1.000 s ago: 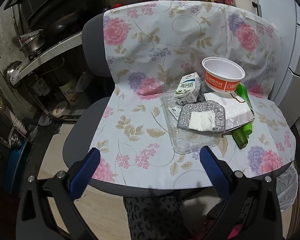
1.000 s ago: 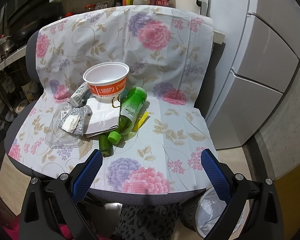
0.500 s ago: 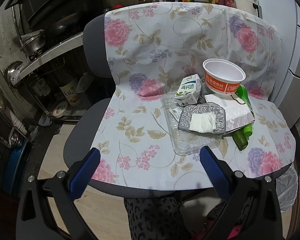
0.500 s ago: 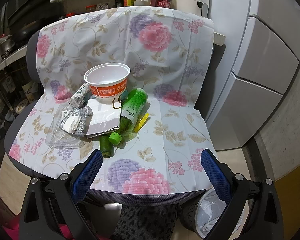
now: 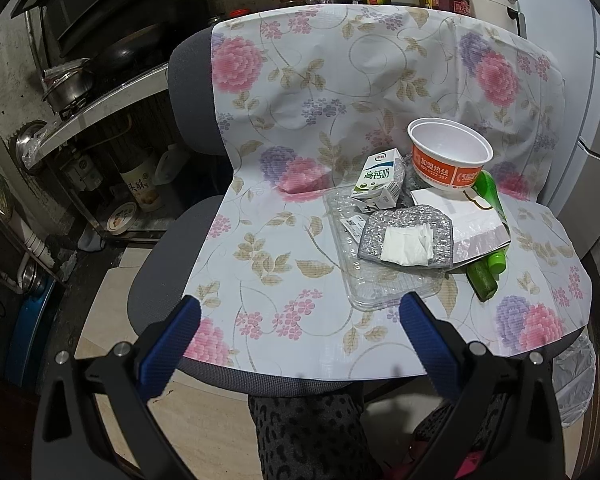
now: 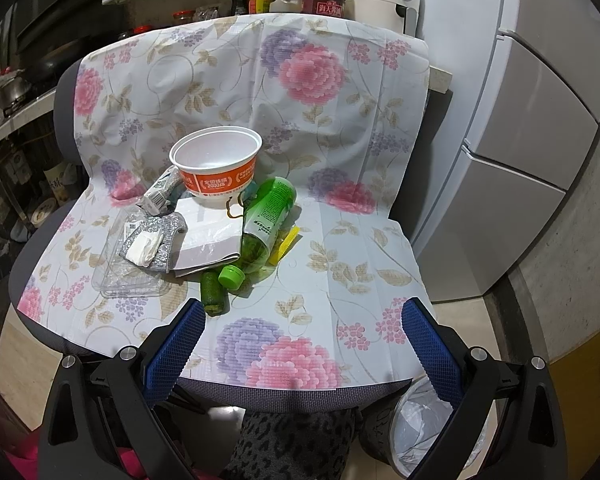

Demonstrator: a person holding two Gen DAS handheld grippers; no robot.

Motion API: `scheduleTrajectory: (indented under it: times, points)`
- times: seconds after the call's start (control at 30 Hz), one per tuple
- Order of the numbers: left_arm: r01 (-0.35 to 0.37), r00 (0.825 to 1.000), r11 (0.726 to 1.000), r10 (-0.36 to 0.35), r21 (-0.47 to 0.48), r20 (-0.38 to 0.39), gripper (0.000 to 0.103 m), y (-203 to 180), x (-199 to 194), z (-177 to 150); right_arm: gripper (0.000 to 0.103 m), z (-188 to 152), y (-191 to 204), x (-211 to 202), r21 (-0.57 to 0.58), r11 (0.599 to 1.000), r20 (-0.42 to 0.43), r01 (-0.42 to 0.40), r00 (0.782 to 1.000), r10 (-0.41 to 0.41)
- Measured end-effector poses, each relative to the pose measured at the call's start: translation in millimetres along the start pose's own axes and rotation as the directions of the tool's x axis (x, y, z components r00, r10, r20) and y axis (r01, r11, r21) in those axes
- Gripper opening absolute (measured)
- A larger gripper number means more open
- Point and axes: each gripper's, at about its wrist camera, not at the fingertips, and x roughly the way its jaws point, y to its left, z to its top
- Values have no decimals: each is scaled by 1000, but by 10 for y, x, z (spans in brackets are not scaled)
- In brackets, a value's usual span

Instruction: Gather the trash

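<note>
A pile of trash lies on a chair seat covered with a floral sheet point(image 5: 284, 248). It holds an orange-and-white paper bowl point(image 5: 449, 157) point(image 6: 217, 162), a milk carton point(image 5: 376, 184), a clear plastic tray point(image 5: 376, 284), a silver pouch with a white tissue point(image 5: 407, 240) on it, a white envelope point(image 6: 208, 236), a green bottle point(image 6: 266, 220) lying on its side and a cucumber piece point(image 6: 212, 294). My left gripper point(image 5: 300, 312) is open, just short of the tray's near edge. My right gripper point(image 6: 302, 318) is open, over the seat's front, right of the cucumber piece.
A bin lined with a white bag point(image 6: 432, 420) stands on the floor below the seat's right front corner. A white fridge point(image 6: 540, 128) is at the right. Shelves with pots and bottles point(image 5: 80, 84) fill the left and back. A patterned trouser leg point(image 5: 312, 432) shows below.
Both grippers have edged slightly closer to the chair, so the trash looks a little nearer. Nothing on the seat has moved.
</note>
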Motion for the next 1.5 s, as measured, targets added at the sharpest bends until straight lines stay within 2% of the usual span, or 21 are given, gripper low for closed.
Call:
scheduleTrajectory:
  times: [1.0, 1.27, 1.5]
  points:
    - [-2, 1000, 1000, 2, -9, -4, 97, 72, 25, -11, 97, 0, 9, 34, -12, 1000, -2, 3, 1000, -3]
    - [5, 999, 999, -7, -34, -51, 97, 155, 246, -49, 97, 22, 116, 262, -40, 998, -19, -52, 998, 52]
    - [58, 995, 998, -60, -24, -75, 97, 76, 529, -61, 97, 54, 224, 483, -55, 993, -11, -101, 995, 101]
